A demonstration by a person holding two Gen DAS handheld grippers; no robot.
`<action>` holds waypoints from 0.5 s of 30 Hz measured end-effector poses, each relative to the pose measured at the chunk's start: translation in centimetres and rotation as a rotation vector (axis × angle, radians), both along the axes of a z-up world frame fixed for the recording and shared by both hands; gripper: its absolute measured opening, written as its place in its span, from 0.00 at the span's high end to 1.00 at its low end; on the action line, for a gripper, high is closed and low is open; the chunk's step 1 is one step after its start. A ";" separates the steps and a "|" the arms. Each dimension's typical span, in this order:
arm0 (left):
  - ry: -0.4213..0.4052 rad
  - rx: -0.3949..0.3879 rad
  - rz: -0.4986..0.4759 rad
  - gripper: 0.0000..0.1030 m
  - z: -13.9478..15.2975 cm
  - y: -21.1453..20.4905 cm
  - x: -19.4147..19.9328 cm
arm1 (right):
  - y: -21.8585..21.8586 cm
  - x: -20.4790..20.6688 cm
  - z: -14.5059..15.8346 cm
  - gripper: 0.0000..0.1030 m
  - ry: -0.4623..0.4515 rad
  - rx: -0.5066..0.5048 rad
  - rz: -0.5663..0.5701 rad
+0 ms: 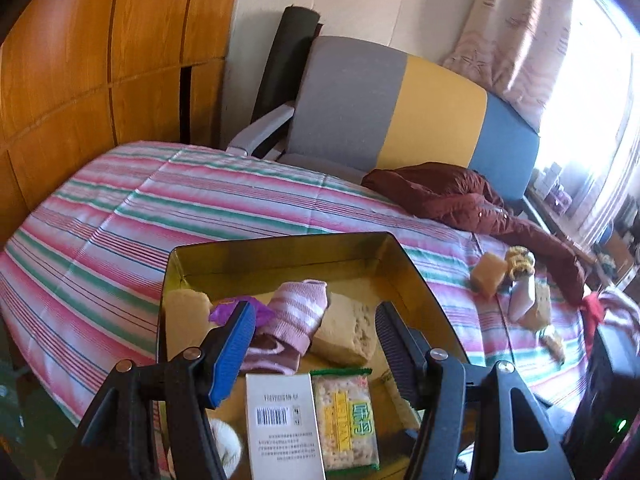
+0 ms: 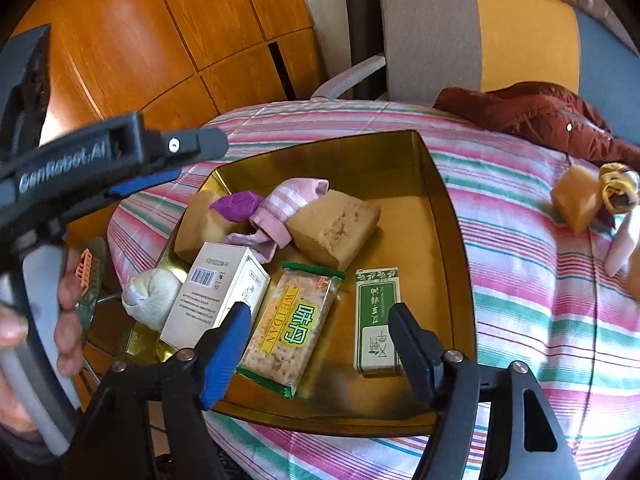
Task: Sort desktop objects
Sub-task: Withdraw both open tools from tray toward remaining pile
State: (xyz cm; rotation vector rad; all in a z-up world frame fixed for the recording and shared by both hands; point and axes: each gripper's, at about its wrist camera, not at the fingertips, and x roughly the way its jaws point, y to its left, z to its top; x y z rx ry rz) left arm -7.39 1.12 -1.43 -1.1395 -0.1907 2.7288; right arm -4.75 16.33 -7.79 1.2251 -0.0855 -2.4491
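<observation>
A gold metal tray [image 2: 436,216] lies on a striped cloth [image 2: 520,280]. In it are a cracker packet [image 2: 292,320], a white barcode box [image 2: 212,292], a green box [image 2: 378,312], a sponge block [image 2: 336,224], a pink striped sock [image 2: 280,208] and a purple wrapper [image 2: 236,204]. My right gripper [image 2: 320,316] hangs open above the cracker packet, its pads clear of it. My left gripper [image 1: 312,320] is open with nothing in it, over the sock [image 1: 296,312] at the tray's [image 1: 280,248] near side. It also shows as the left gripper [image 2: 202,158] in a hand [image 2: 68,292].
Right of the tray, a loose sponge [image 1: 488,276] lies on the cloth beside a yellow knitted item [image 1: 520,260] and a pale item [image 1: 524,300]. A dark red jacket [image 1: 460,196] and a chair [image 1: 392,108] are behind. A white balled sock [image 2: 152,296] sits at the tray's left rim.
</observation>
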 end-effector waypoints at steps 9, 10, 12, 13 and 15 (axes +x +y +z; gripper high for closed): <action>0.032 -0.066 -0.026 0.38 0.0 1.5 2.5 | 0.8 0.8 0.7 0.21 0.023 0.003 -0.031; 0.032 -0.068 -0.027 0.38 -0.1 1.6 2.6 | 0.9 0.8 0.7 0.20 0.025 0.002 -0.035; 0.033 -0.073 -0.031 0.38 -0.1 1.8 2.9 | 1.2 1.0 0.8 0.20 0.031 0.009 -0.050; 0.035 -0.078 -0.032 0.38 -0.1 1.9 3.0 | 1.4 1.1 0.9 0.19 0.035 0.012 -0.055; 0.041 -0.089 -0.037 0.38 -0.1 2.2 3.3 | 1.8 1.3 1.0 0.19 0.042 0.020 -0.066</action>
